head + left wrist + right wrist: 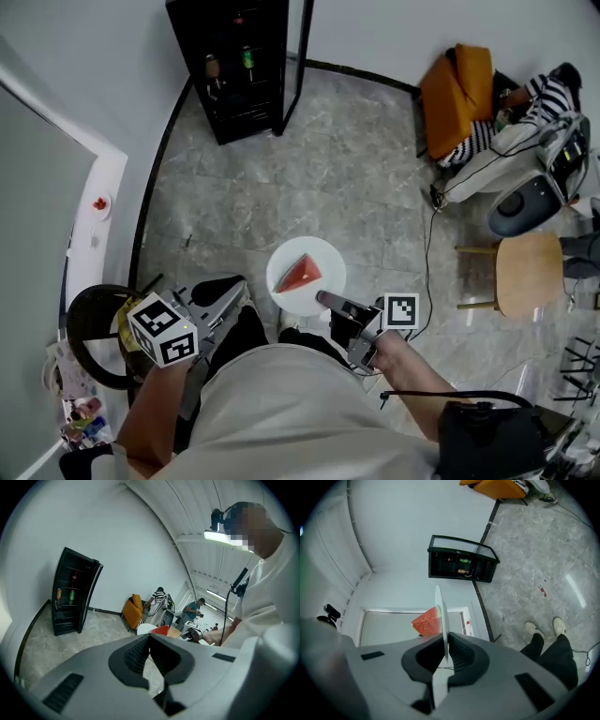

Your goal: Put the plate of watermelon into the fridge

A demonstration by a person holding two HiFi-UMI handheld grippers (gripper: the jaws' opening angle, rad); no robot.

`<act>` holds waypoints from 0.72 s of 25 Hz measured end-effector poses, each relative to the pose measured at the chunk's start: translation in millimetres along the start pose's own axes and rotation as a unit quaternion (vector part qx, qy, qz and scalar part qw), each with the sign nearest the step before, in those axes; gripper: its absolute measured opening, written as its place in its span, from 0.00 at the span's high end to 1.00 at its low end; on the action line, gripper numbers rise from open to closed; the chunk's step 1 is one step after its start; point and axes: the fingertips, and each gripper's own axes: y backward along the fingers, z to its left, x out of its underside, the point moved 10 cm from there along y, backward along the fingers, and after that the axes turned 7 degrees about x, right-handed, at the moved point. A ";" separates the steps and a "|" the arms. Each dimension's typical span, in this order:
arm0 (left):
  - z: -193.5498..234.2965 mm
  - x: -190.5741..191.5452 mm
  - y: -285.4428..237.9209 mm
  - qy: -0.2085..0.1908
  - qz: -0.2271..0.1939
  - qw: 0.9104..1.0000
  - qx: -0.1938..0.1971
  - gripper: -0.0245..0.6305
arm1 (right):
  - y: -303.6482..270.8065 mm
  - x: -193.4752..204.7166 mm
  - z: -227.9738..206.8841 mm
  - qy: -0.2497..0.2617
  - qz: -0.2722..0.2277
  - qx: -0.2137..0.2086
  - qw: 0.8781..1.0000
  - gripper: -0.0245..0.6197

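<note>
A white plate carries a red watermelon wedge and hangs over the floor in front of me. My right gripper is shut on its near rim. In the right gripper view the plate shows edge-on between the pads, with the watermelon on its left face. My left gripper is at the plate's left, apart from it, shut and empty; its jaw tips meet. The black fridge stands against the far wall with its glass door swung open and drinks on its shelves.
An orange chair and a seated person in a striped top are at the far right. A round wooden stool and a floor cable lie to my right. A white ledge runs along the left wall.
</note>
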 end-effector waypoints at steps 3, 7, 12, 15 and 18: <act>0.4 -3.0 1.6 -0.002 -0.005 1.000 -0.011 0.94 | -5.9 -9.6 -2.3 -0.003 0.009 0.007 1.000 0.92; 9.3 -6.6 1.5 0.007 -0.015 1.000 -0.023 0.94 | -26.2 -30.1 -2.5 -0.011 0.019 0.010 1.000 0.92; 44.2 -21.8 9.9 0.009 -0.016 1.000 -0.021 0.94 | -73.4 -58.7 9.9 -0.004 0.026 0.009 1.000 0.92; 77.9 -41.2 13.5 -0.002 -0.006 1.000 -0.012 0.94 | -108.5 -83.6 21.9 -0.002 0.017 0.012 1.000 0.92; 117.0 -65.4 18.3 -0.015 0.012 1.000 0.007 0.94 | -148.8 -110.3 34.9 -0.004 0.000 0.015 1.000 0.92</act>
